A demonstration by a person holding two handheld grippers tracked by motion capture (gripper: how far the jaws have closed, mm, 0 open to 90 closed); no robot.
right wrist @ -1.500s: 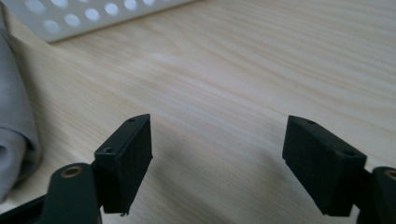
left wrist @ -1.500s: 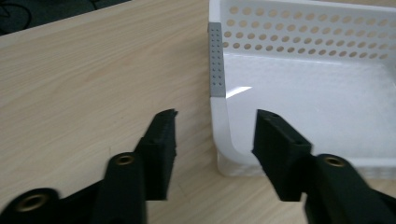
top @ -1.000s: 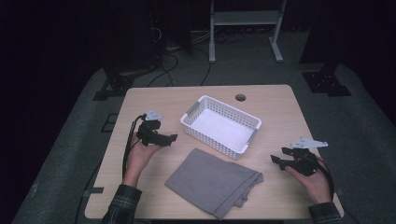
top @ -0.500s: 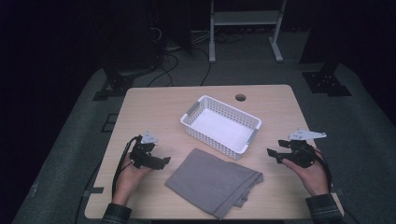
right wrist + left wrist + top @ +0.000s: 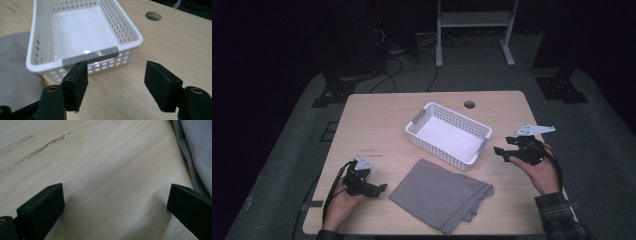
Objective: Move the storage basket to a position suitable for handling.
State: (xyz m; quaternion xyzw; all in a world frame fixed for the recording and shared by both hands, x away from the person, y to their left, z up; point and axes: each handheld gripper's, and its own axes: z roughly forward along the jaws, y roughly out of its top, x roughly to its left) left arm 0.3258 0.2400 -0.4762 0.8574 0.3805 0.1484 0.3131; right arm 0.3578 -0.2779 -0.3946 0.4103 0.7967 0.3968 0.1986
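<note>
Fingers spread wide on both, gripping nothing. Wooden table [image 5: 377,120] bare at left; folded grey cloth [image 5: 439,192] near front edge, white basket [image 5: 447,135] just behind. Left gripper [image 5: 379,189] now dropped low beside cloth; right gripper [image 5: 498,150] swung toward basket. Likely closing in to pinch cloth.

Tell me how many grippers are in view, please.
2. The left gripper is low over the table, left of the grey cloth. The right gripper faces the white basket.

grey cloth [image 5: 197,150] cut off at right edge, white basket [image 5: 82,37] far end cropped
</note>
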